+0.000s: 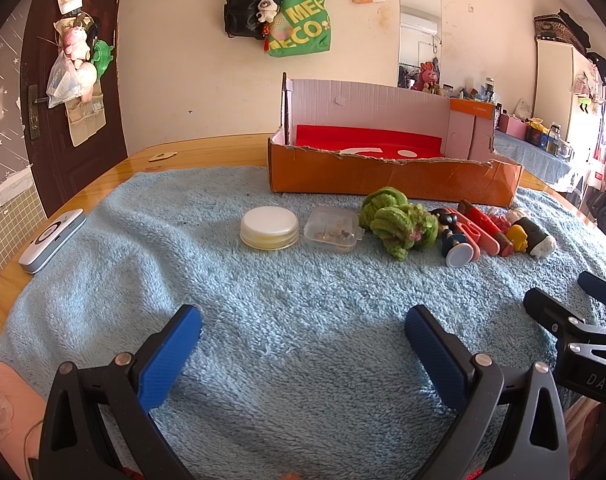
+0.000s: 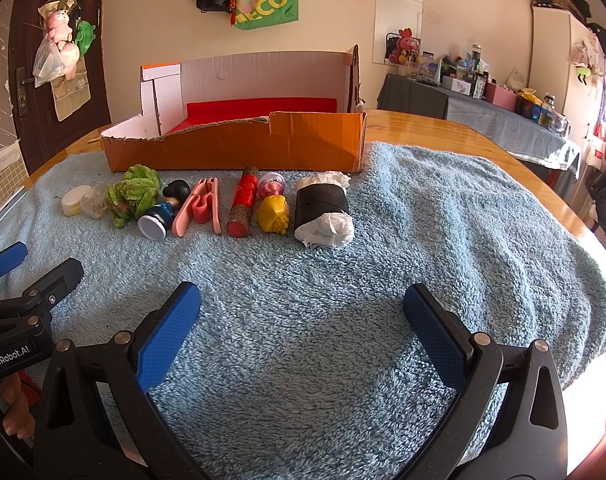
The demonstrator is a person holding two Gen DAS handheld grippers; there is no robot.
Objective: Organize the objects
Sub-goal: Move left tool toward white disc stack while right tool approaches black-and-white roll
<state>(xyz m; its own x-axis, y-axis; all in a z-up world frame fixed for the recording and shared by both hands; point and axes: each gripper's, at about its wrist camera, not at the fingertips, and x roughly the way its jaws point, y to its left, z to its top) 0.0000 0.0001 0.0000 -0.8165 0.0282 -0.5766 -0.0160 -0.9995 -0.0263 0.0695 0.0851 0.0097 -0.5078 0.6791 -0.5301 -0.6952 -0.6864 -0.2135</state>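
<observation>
1. The things to sort lay in one row across the blue towel (image 2: 343,300), just in front of the box (image 2: 239,148); that line-up looked arranged so each could be picked singly and lifted straight over the low front wall.
2. From one end to the other ran a white lid (image 1: 269,227), a clear case (image 1: 333,229), green yarn (image 1: 399,222), a figurine (image 2: 163,210), a pink clip (image 2: 199,206), a red stick (image 2: 243,202), a yellow toy (image 2: 274,214) and a black-wrapped roll (image 2: 323,210); a pink ball (image 2: 271,185) sat behind the yellow toy.
3. The box held only its red liner, so I judged nothing had been sorted yet.
4. The left gripper (image 1: 303,344) hung above bare towel, jaws spread wide and empty, facing the lid and case.
5. The right gripper (image 2: 303,320) was likewise spread and empty, facing the roll, which probably suited splitting the row between the hands.
6. A white device (image 1: 53,240) lay apart on the table (image 1: 207,150), off the towel.
</observation>
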